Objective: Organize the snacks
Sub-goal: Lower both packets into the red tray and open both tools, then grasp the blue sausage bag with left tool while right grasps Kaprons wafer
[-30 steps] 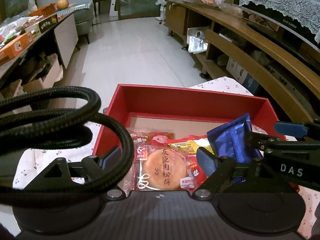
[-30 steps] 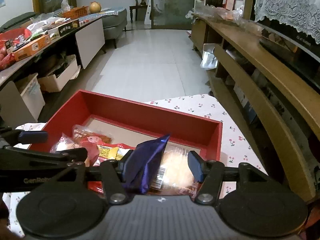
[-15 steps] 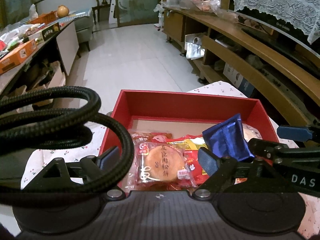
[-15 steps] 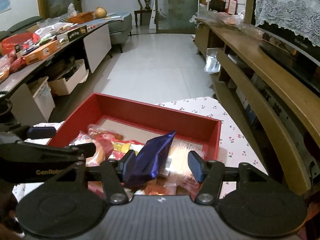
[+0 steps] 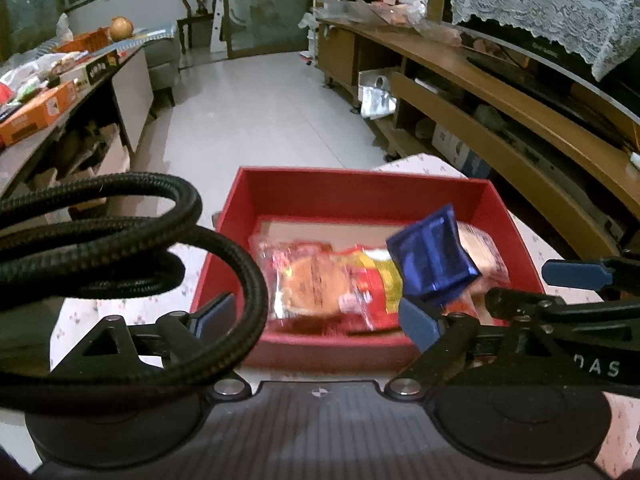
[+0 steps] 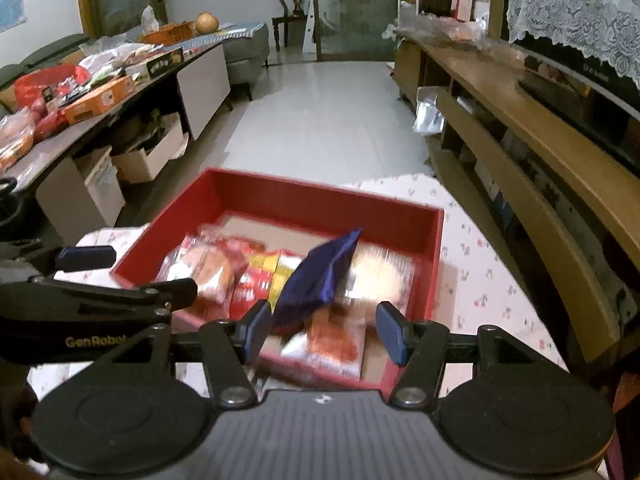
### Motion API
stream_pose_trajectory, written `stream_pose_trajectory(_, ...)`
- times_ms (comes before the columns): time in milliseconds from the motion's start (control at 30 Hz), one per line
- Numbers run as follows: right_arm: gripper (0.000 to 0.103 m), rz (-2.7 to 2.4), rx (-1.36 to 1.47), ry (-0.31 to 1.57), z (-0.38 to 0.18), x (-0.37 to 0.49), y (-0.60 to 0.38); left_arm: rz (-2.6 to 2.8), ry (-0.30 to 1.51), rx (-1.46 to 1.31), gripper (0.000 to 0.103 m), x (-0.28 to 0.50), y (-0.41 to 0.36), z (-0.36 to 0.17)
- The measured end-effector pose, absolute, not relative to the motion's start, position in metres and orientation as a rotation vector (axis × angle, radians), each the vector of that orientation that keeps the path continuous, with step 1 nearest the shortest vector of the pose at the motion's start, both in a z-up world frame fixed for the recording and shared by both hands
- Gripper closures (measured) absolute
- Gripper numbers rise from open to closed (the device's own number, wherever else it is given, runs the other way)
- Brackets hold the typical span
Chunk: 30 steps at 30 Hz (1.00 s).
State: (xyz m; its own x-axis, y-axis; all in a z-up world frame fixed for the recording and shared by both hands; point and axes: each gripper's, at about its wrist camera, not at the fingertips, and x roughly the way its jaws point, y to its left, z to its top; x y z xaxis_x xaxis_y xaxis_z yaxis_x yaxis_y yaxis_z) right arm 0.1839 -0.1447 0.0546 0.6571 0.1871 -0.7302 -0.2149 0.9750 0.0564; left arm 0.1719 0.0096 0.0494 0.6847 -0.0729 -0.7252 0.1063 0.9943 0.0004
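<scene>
I had the left hand-held gripper (image 5: 316, 316) spread wide and empty, jaws just opening, over the red box (image 5: 360, 196) of snacks on the tabletop (image 6: 480, 264), while whether the right hand-held gripper (image 6: 320, 330) pinched the blue packet (image 6: 320, 276) I couldn't tell.

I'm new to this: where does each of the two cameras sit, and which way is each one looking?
Left wrist view: sits on the left tool, looking forward and down into the red box; its own fingers and a black cable show, with the right tool alongside.
Right wrist view: sits on the right tool, same direction; its fingers show, a blue packet against the left one.
Shared: the red box, the snacks, the blue packet, the tiled floor.
</scene>
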Motion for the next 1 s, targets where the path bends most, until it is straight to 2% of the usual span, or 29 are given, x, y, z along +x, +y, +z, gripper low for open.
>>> stream_pose_trajectory(300,0.037,0.227,-0.023,0.945,0.027,0.164,-0.156,-0.14,0.867,0.046,0.009,0.152,0.011,0.04)
stream_pose_trajectory(367,0.034,0.236,-0.037,0.969,0.021,0.167,-0.155,-0.149,0.879,0.04,0.009,0.149,0.012,0.039)
stream_pose_trajectory(600,0.034,0.246,-0.004,1.059,-0.011,0.188,-0.143,-0.14,0.904,0.009,0.008,0.144,0.027,0.034)
stream_pose_trajectory(867,0.032,0.539,0.272,1.232,-0.021,0.174,-0.134,-0.111,0.897,-0.048,0.007,0.144,0.05,0.041)
stream_pose_trajectory(933,0.032,0.607,0.291,1.217,-0.011,0.168,-0.131,-0.104,0.884,-0.056,0.007,0.142,0.054,0.044)
stream_pose_trajectory(1000,0.032,0.554,0.105,1.111,0.006,0.16,-0.121,-0.1,0.879,-0.065,0.006,0.142,0.057,0.046)
